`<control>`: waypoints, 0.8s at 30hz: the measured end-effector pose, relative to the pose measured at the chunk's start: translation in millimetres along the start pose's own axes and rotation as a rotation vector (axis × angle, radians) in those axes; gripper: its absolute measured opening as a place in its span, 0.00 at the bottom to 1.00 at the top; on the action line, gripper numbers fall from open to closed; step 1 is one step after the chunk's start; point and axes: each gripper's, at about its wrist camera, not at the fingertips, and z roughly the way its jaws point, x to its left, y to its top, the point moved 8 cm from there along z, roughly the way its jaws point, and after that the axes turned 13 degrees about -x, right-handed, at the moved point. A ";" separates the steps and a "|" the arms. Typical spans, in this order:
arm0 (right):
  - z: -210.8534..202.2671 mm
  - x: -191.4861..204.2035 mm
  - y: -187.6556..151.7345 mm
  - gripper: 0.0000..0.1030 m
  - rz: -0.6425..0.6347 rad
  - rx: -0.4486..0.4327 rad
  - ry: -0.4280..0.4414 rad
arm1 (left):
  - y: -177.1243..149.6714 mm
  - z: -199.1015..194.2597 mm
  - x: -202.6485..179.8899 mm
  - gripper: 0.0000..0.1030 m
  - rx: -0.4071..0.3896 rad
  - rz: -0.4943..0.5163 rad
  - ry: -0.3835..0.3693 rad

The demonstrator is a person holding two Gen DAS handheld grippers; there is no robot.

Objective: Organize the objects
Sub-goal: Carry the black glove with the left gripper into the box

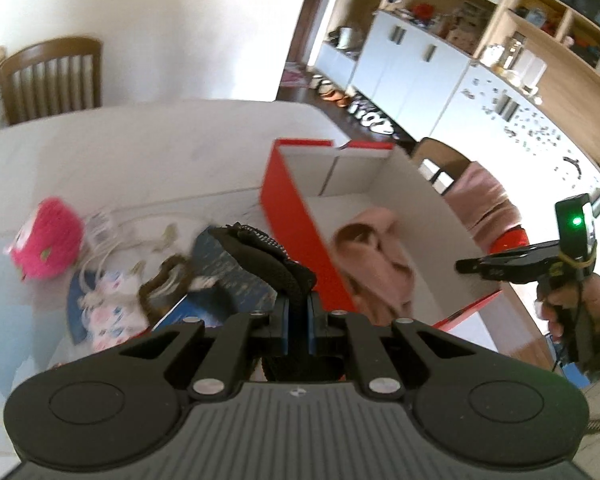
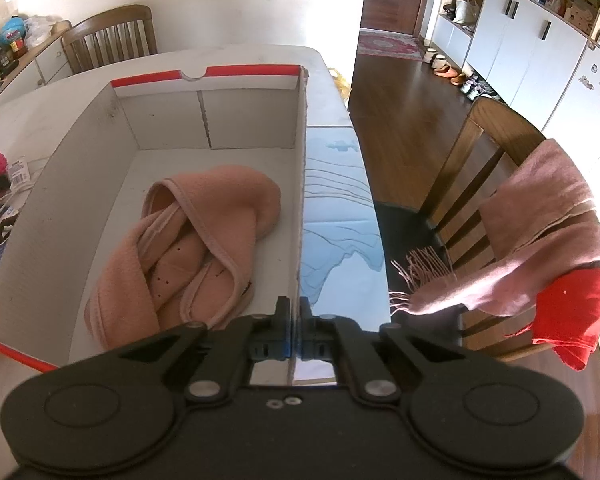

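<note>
White desk (image 2: 332, 92), big and wide, under it all. On top, a red box (image 2: 80, 132) with white inside, open, no lid on. In the box, only one thing so far: a pink cloth (image 2: 204, 236), all bunched up near the front. Lots of room left.

Beside the box, on its left, a messy pile waiting on the desk: a fluffy pink toy (image 1: 46, 238), a small flowery bag (image 1: 108, 308), white cords (image 1: 112, 240) and something blue (image 1: 228, 268) underneath. Not yet put away.

Left gripper (image 1: 299, 312) pinched tight on a black zip pouch (image 1: 268, 256), held up above the pile, right next to the red wall of the box. Looks ready to go in next.

Right gripper (image 2: 294, 332) squeezed narrow on the right wall of the box, likely to keep it from sliding.

Job just started, by the look of it: one thing in, one on the way, the rest of the pile left to do.
</note>
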 end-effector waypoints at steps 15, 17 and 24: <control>0.5 0.6 0.7 0.03 -0.035 -0.002 0.026 | 49.2 63.2 -75.1 0.07 -0.008 0.172 -0.102; 1.1 0.1 1.2 0.03 -0.032 -0.001 0.032 | 51.4 76.9 -81.5 0.07 -0.001 0.193 -0.099; 2.2 -0.5 1.5 0.03 -0.035 0.005 0.050 | 45.9 138.5 -89.4 0.07 0.071 0.249 -0.048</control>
